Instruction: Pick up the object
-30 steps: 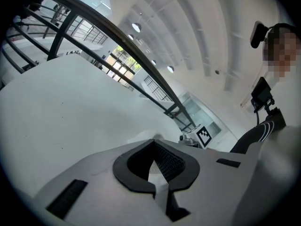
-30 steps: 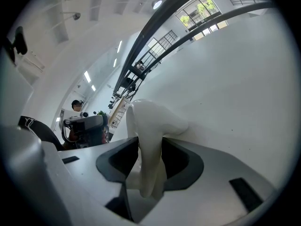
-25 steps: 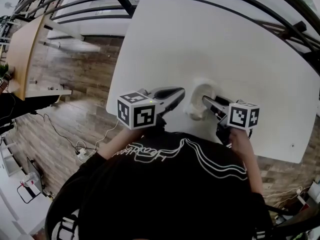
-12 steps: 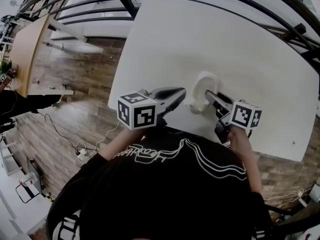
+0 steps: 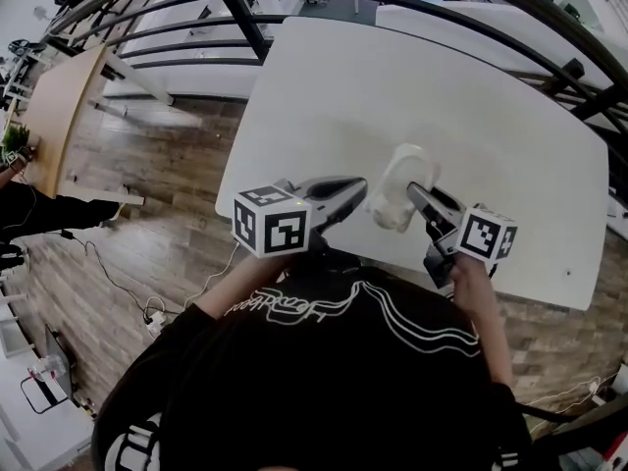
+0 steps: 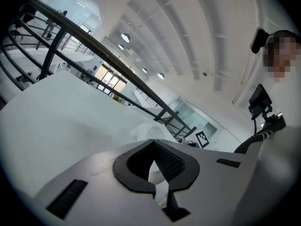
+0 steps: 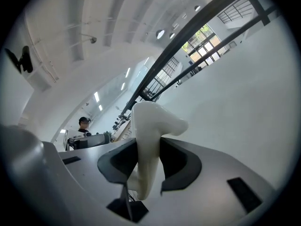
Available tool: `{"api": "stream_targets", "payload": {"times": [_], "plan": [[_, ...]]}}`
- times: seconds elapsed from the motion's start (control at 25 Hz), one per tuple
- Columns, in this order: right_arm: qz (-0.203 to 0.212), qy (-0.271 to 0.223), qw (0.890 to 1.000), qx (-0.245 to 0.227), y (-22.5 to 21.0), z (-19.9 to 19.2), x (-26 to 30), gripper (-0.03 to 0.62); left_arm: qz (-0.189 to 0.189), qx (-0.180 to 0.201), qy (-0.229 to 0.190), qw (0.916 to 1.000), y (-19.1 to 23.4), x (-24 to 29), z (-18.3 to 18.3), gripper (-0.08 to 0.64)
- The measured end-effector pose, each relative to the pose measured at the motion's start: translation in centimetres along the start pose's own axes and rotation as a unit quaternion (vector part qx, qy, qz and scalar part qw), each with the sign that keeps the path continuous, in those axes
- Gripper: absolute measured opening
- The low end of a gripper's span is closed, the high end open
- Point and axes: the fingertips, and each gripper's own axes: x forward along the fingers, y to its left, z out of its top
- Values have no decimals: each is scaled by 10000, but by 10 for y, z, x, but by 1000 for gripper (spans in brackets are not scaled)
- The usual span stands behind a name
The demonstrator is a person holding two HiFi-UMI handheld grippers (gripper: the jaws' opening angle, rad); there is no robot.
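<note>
Over white table (image 5: 491, 96), near its front edge: L gripper (image 5: 363, 186) jaws together, empty. R gripper (image 5: 411, 189) jaws just been closing, clamped on pale obj (image 5: 388, 204), just beside L tips, prob. clear of tabletop. Step: lift. Next: raise steadily, firm grip, no tilt.

A smooth, glossy off-white moulded object (image 5: 392, 192) sits clamped between the dark padded fingers (image 7: 176, 161) of the right gripper (image 5: 420, 196), which have just closed on it. In the right gripper view it stands nearly upright (image 7: 149, 140), with a rounded, bulging top that leans to one side and a body that narrows downward between the pads. From the head view it tilts over the near part of the white surface (image 5: 471, 96). Whether it touches that surface cannot be told.
</note>
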Motion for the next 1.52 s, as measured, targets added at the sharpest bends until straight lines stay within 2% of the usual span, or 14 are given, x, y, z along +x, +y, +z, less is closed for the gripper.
{"api": "stream_targets", "payload": {"times": [0.36,0.64,0.8,1.08,1.52], "plan": [[147,-614,9963,-575,46,38,-61,133,-311,621,-326,9971,-65,-13,31,6],[324,-1001,9904,-900,86,59,-102,133,-510,1089,-533,9913,-106,-27,51,6],[646,-1236,9864,-870,109,66,-118,133,-581,1220,-535,9894,-126,-30,51,6],[686,-1268,9838,-1066,120,62,-132,133,-641,1315,-593,9875,-144,-31,49,6],[673,-1436,9813,-1093,117,58,-139,133,-642,1300,-515,9881,-150,-25,38,6]]}}
